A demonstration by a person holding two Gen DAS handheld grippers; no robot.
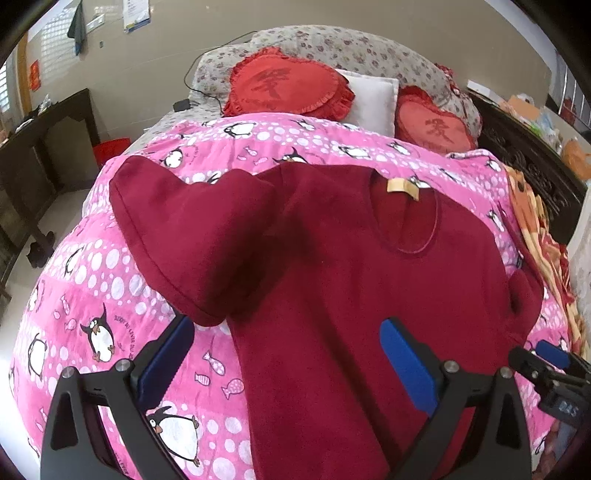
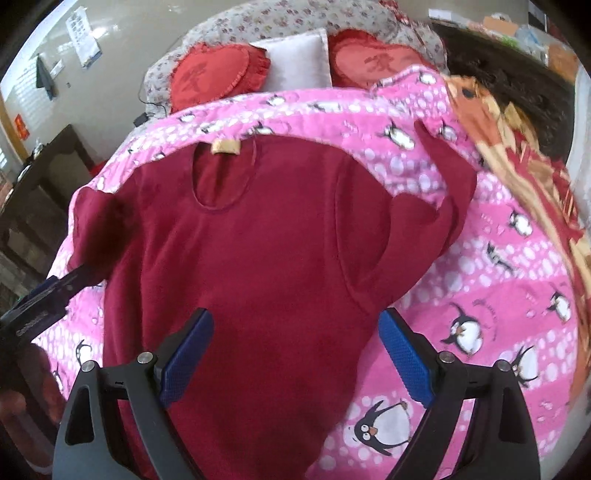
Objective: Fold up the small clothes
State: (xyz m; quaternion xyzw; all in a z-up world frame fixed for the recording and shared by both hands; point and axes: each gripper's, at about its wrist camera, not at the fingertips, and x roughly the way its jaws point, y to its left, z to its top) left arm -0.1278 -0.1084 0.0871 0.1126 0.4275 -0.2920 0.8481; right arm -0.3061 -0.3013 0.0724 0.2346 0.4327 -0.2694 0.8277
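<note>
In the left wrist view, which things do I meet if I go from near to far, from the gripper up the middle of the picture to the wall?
left gripper → dark red shirt → tan neck label → pink penguin quilt → red heart cushion → flowered headboard → wall

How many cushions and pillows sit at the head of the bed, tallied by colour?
Red heart-shaped cushions: 2
White pillow: 1
Total: 3
</note>
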